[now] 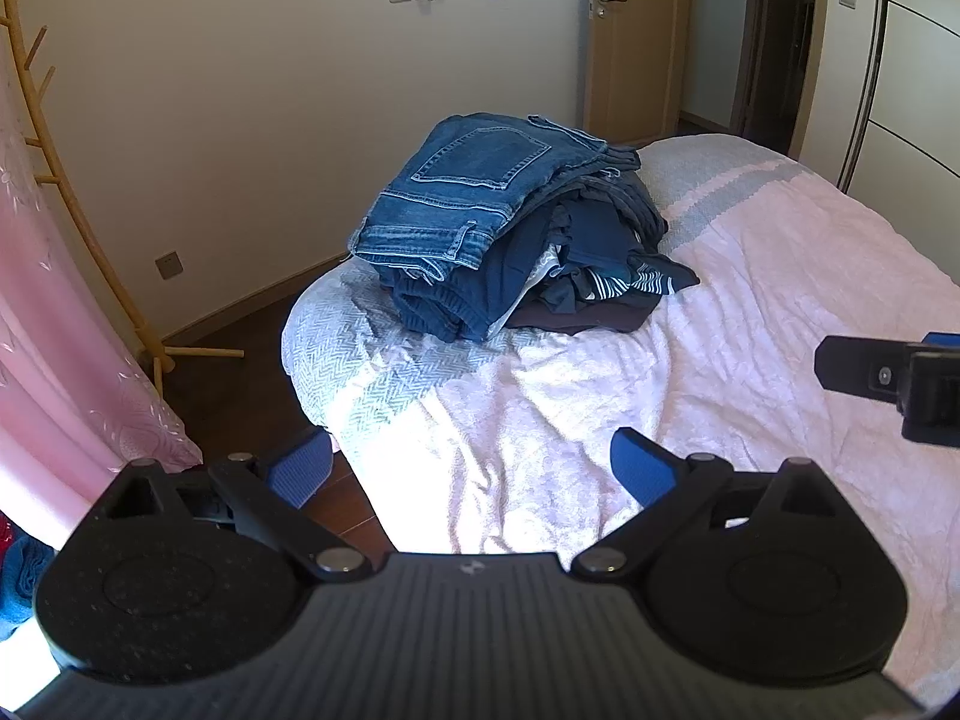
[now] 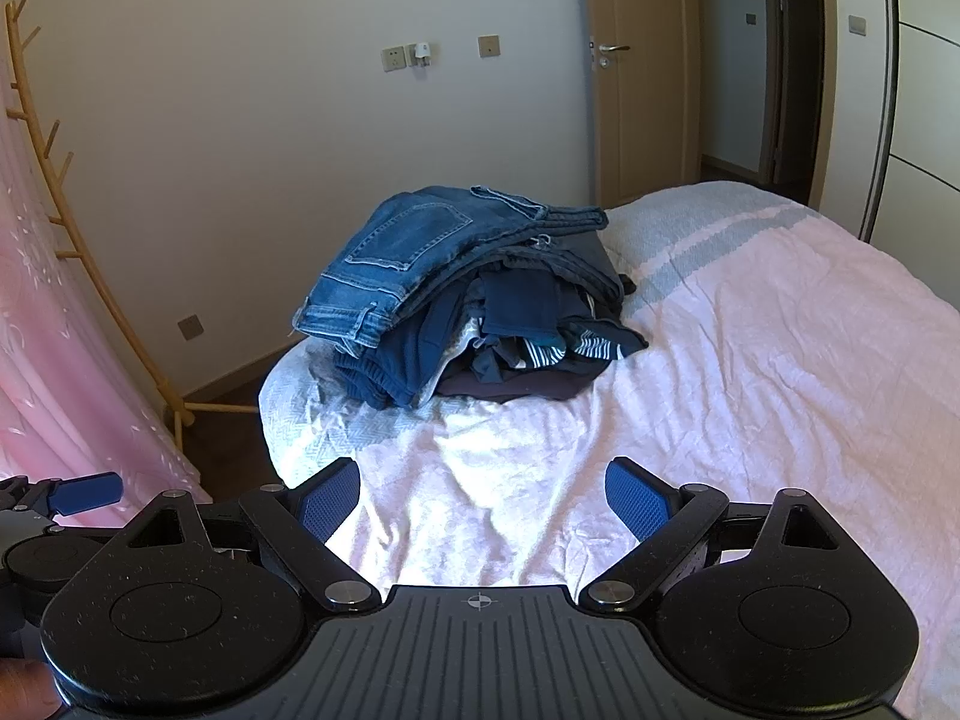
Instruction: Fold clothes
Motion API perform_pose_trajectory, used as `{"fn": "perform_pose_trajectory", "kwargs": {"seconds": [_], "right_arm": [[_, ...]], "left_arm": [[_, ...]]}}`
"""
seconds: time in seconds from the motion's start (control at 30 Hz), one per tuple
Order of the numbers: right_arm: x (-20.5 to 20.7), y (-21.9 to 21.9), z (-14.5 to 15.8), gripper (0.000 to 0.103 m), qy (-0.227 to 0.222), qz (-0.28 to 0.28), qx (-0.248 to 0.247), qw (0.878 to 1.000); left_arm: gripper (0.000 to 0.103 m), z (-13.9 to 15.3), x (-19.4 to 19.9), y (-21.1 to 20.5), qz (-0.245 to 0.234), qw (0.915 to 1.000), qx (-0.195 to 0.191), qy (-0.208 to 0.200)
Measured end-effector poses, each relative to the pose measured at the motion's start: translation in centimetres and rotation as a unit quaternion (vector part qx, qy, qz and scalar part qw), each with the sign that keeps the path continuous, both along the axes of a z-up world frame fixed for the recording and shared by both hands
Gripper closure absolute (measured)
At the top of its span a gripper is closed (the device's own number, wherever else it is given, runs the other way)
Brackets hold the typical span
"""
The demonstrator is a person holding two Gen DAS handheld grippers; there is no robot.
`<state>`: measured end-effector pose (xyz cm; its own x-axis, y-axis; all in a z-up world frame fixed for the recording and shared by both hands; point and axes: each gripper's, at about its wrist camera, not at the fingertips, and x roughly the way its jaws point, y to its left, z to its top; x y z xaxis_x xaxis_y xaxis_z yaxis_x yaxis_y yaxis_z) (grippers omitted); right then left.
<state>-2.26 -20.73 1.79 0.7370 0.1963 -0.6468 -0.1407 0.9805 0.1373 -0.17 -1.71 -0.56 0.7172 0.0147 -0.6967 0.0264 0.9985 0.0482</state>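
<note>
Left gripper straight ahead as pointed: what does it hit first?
Probably the bedspread: the open left gripper aims over it toward the clothes pile. If it clears the bed, the pile comes first; height is unclear.

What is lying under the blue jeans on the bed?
Under the jeans lie dark navy garments, one white-striped. How many, and which kinds, is hidden.
</note>
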Motion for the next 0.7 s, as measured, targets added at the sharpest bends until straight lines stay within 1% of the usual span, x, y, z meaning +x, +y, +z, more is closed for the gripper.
{"fn": "perform_pose_trajectory", "kwargs": {"seconds": [0.37, 0.57, 0.7], "right_arm": [[0.01, -0.28, 0.02, 0.012, 0.002, 0.000, 0.002, 1.000], [0.30, -0.38, -0.02, 0.012, 0.005, 0.002, 0.005, 1.000], [0.91, -0.66, -0.19, 0.012, 0.005, 0.012, 0.005, 1.000]], "left_arm": [[0.005, 0.11, 0.23, -0.13, -0.001, 1.0000, 0.000, 0.002], [0.005, -0.02, 0.49, -0.25, 0.002, 1.0000, 0.005, 0.003], [0.005, -0.17, 0.88, -0.49, 0.009, 0.9999, 0.005, 0.005]]}}
